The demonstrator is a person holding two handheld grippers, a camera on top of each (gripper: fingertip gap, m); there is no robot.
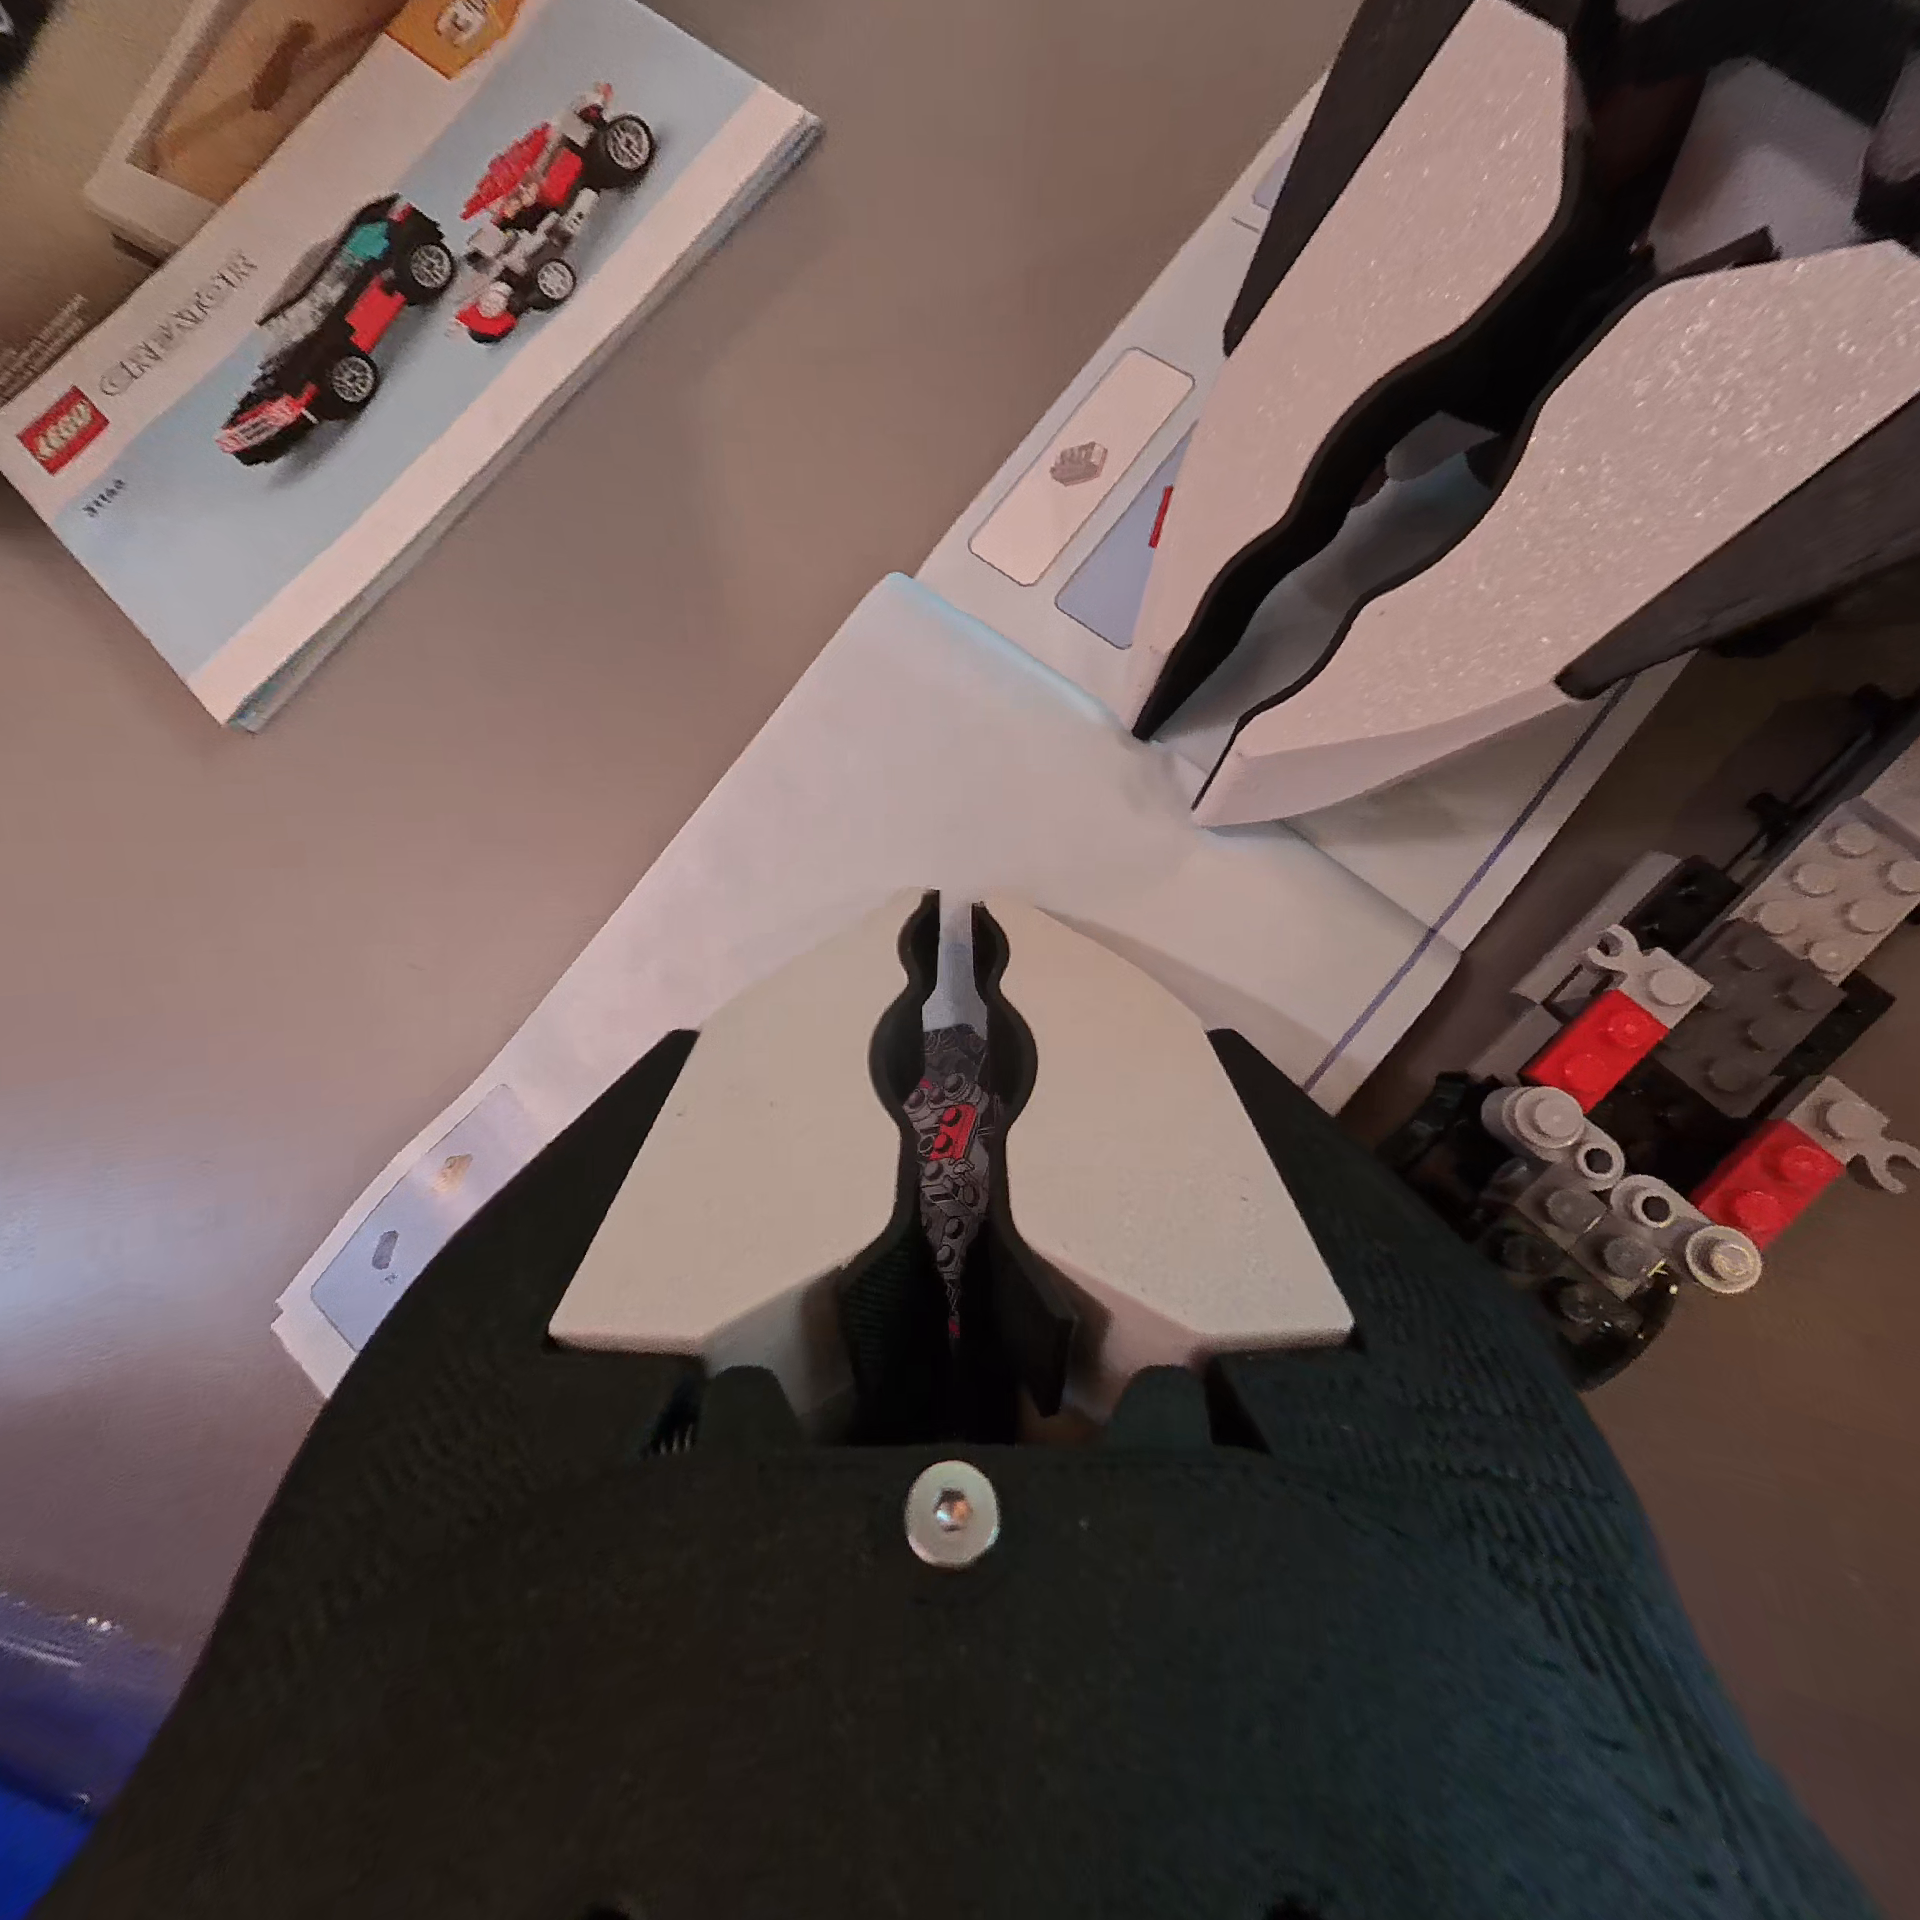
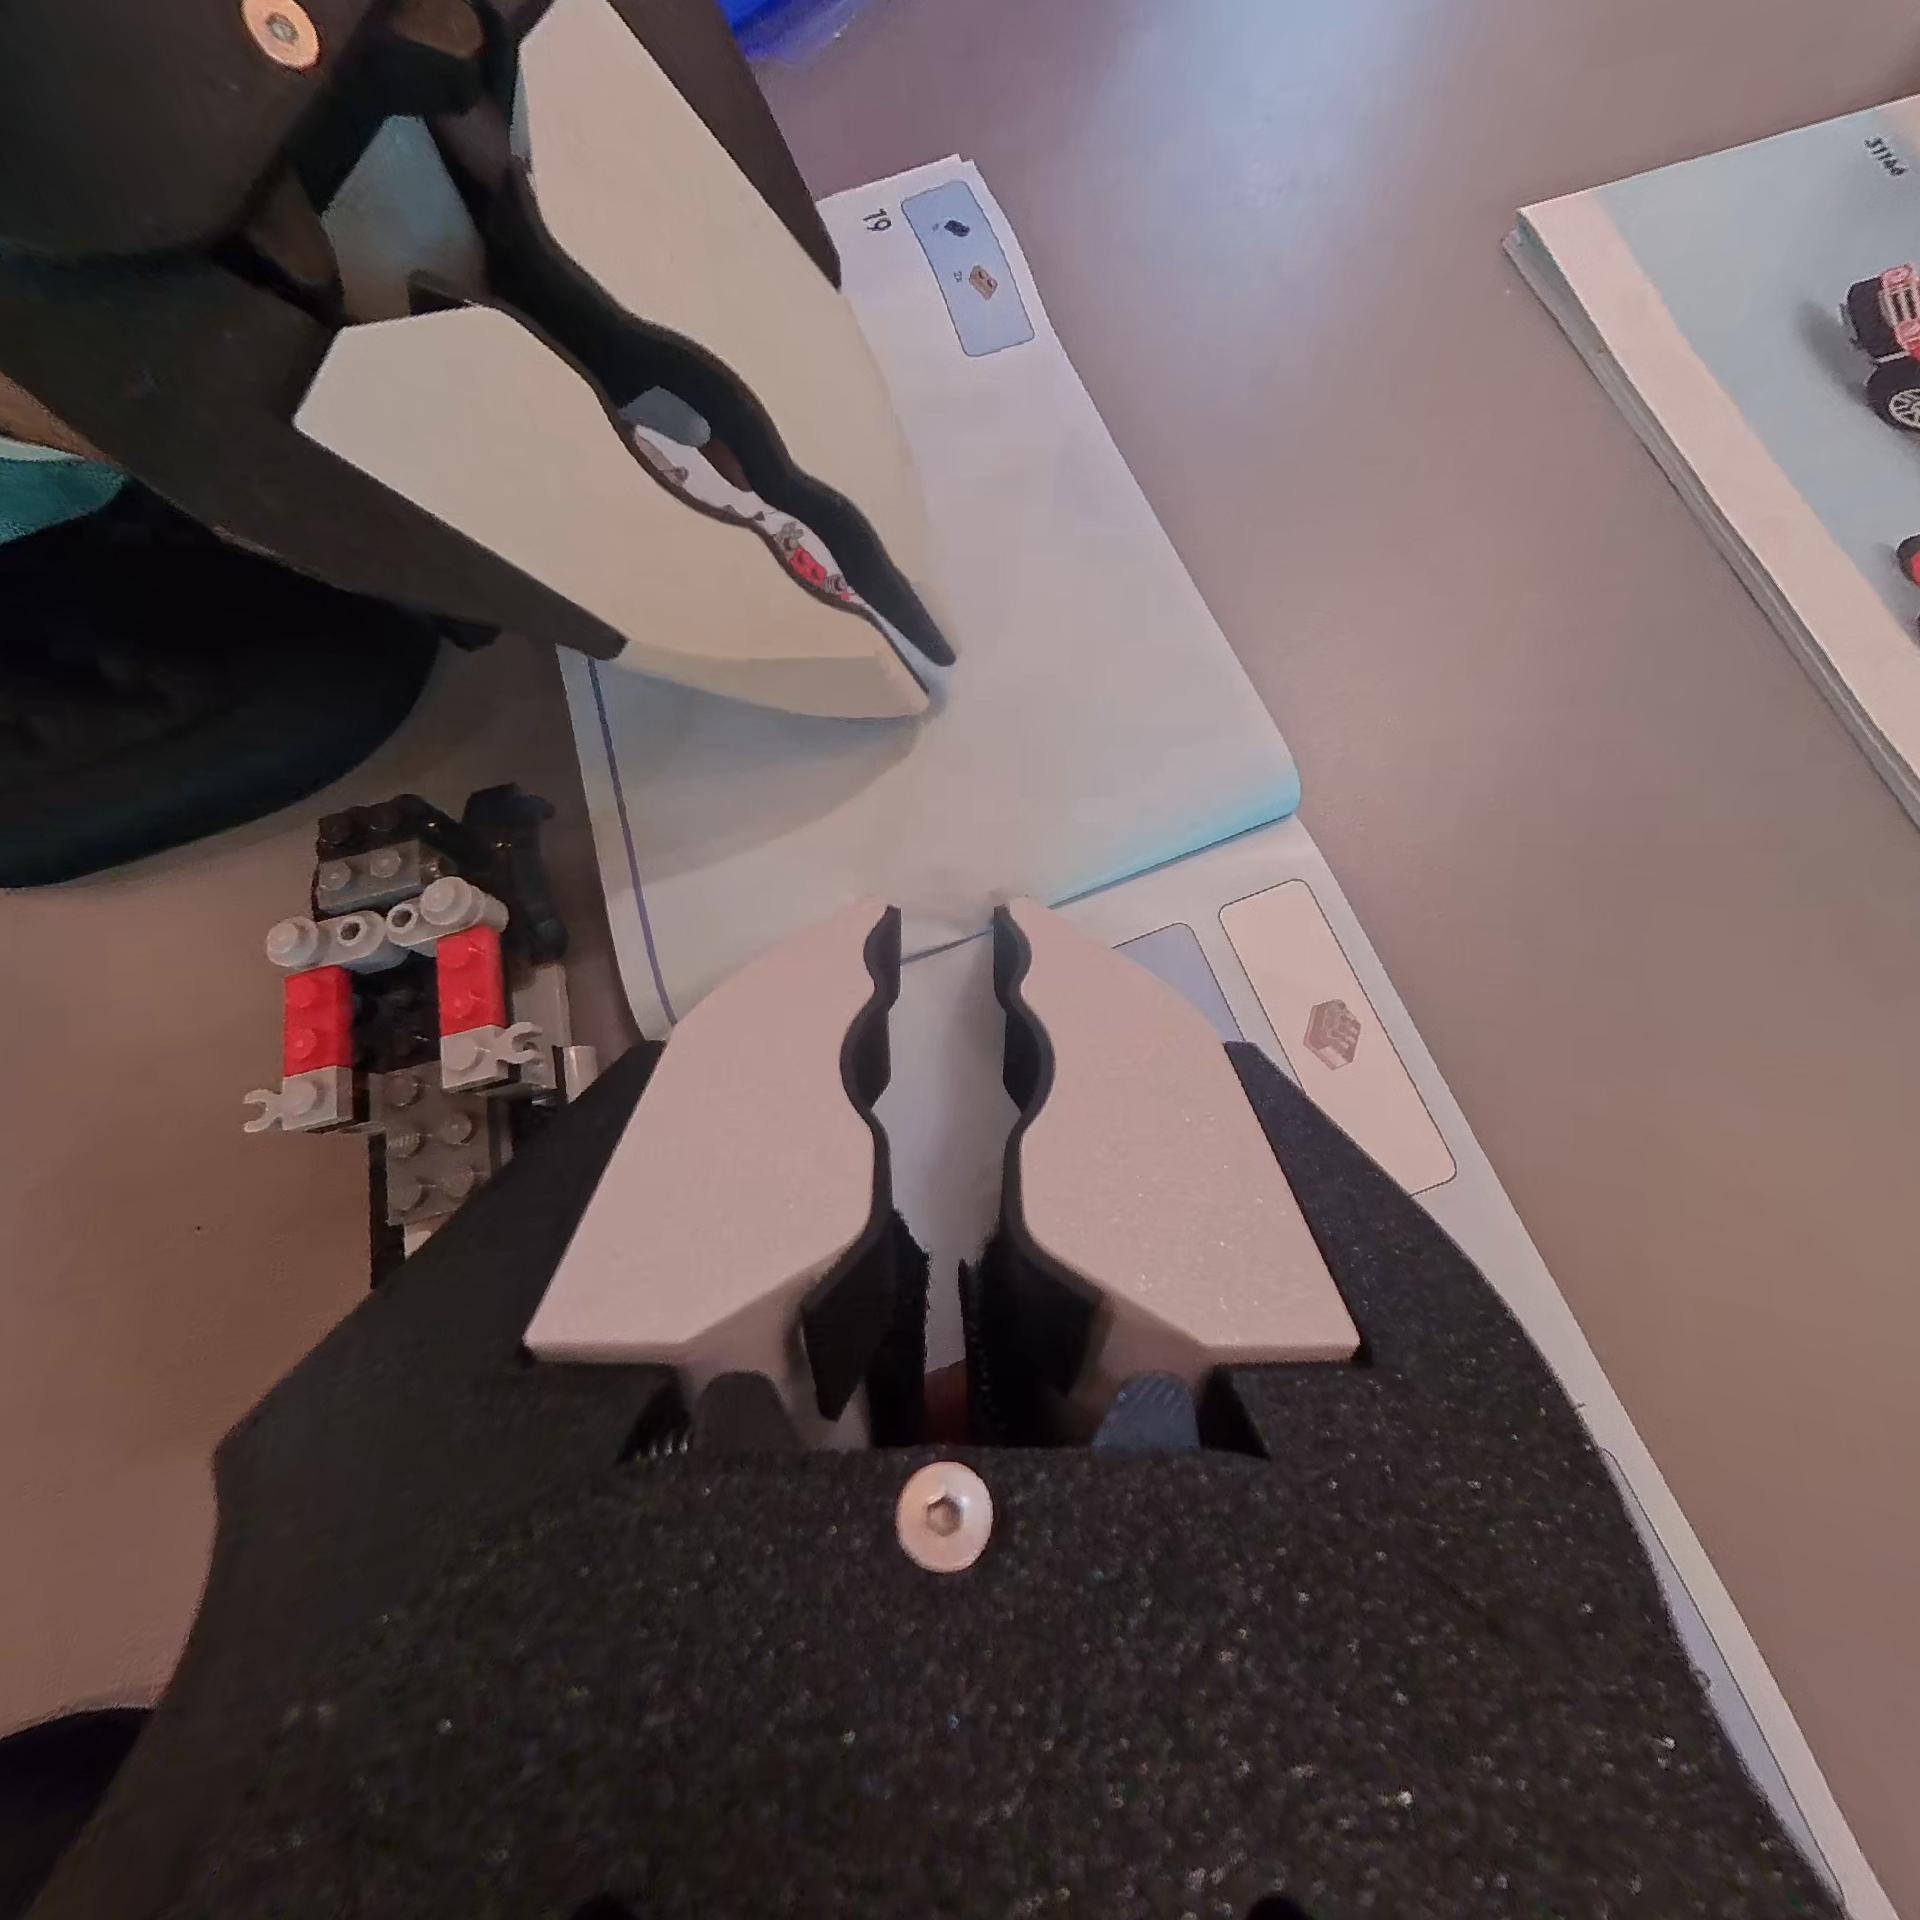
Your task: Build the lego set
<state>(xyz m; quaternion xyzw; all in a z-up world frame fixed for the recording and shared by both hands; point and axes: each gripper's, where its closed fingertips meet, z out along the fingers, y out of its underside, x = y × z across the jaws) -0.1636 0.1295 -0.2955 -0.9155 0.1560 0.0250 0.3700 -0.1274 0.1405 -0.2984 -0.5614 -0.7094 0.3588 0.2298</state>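
Left wrist view: left gripper (image 1: 956, 909) nearly closed, pinching booklet page (image 1: 966, 769).

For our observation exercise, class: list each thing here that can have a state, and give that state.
Left tool: nearly shut; grip on curled page unclear.
Right tool: open, astride a page edge.
Open booklet: open, one page curled up.
Second booklet: closed, lying flat.
Lego model: partly built, lying beside open booklet.

A grey-brown tabletop (image 1: 623, 727) is seen throughout. A white box (image 1: 135, 177) with a tan panel is set at the far left, and a blue object (image 1: 42, 1766) is glimpsed at the near left edge.
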